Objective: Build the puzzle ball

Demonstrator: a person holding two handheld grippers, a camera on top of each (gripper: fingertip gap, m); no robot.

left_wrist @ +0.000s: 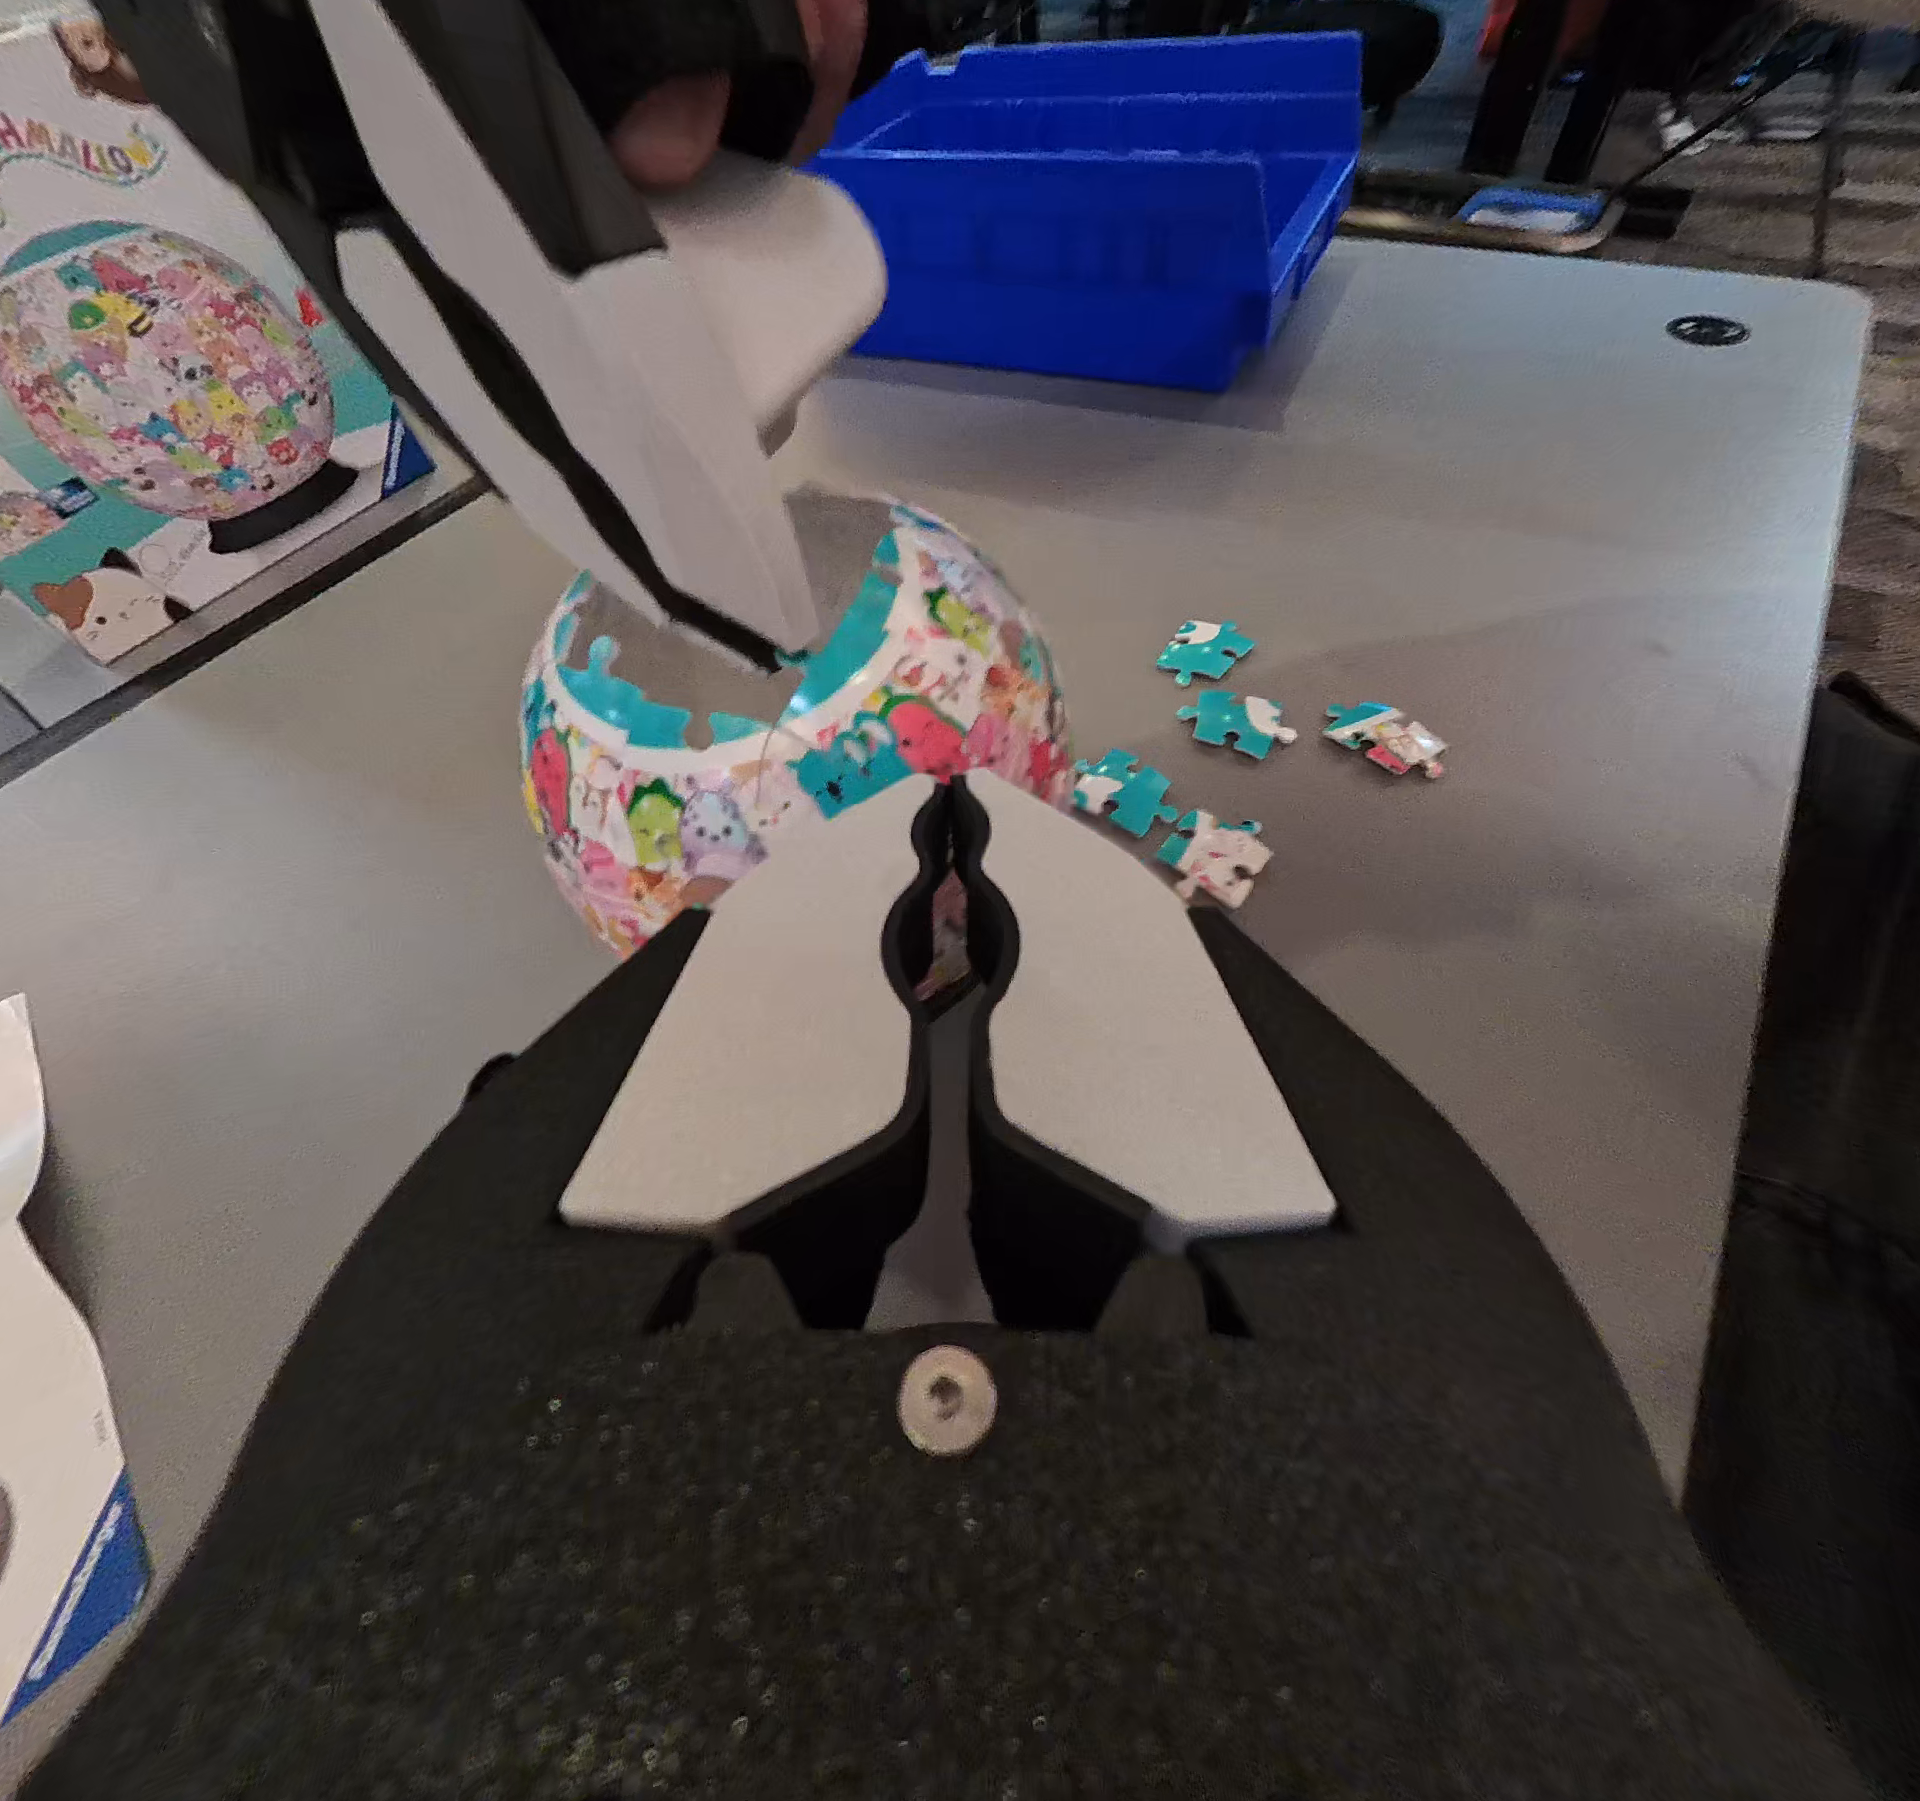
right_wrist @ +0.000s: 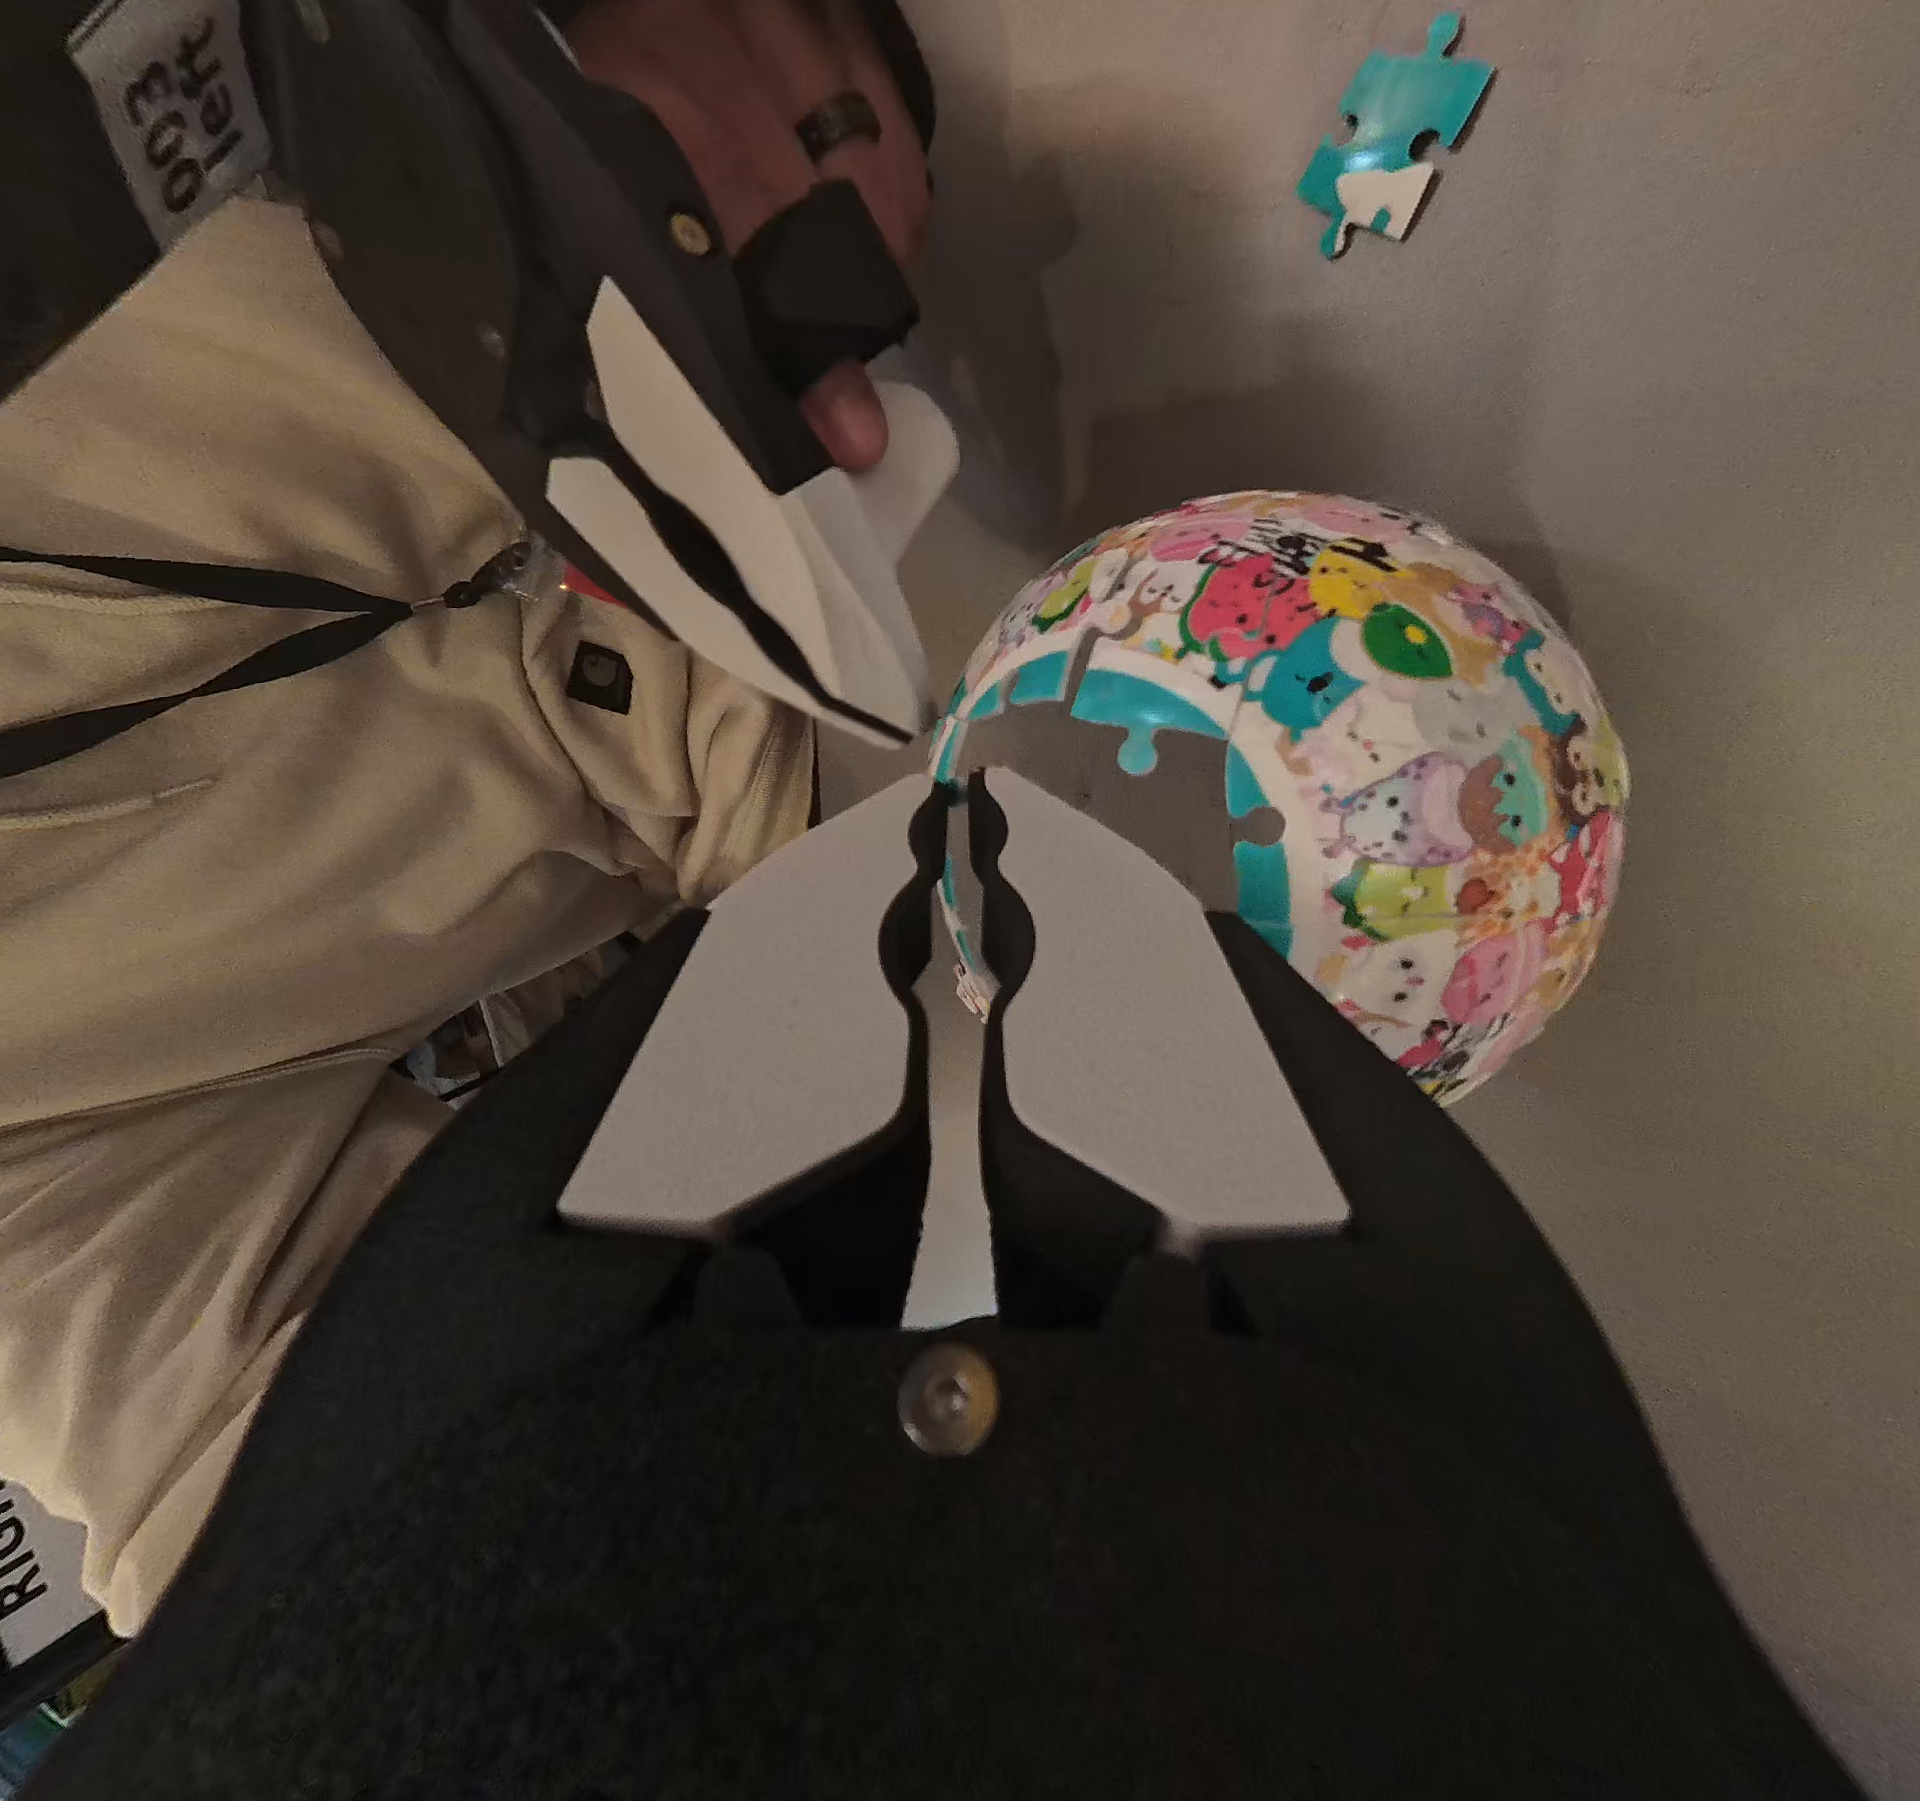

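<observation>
The puzzle ball [left_wrist: 665, 806] is a partly built, colourful shell with an open top and stands on the grey table [left_wrist: 1455, 504]. It also shows in the right wrist view [right_wrist: 1455, 764]. My right gripper [right_wrist: 961, 783] is shut on a thin puzzle piece [right_wrist: 964, 962], seen edge-on, at the rim of the opening. In the left wrist view the right gripper [left_wrist: 774, 652] reaches down into the opening from the upper left. My left gripper [left_wrist: 951, 787] is shut and empty, its tips at the ball's outer wall; the right wrist view shows the left gripper [right_wrist: 912, 731] at the rim.
Several loose puzzle pieces [left_wrist: 1236, 723] lie right of the ball; one teal piece [right_wrist: 1392, 141] shows in the right wrist view. A blue bin [left_wrist: 1091, 193] stands behind. The puzzle box [left_wrist: 156, 401] stands at the far left. The table's edge [left_wrist: 1829, 608] runs on the right. My left and right fingertips are right by each other.
</observation>
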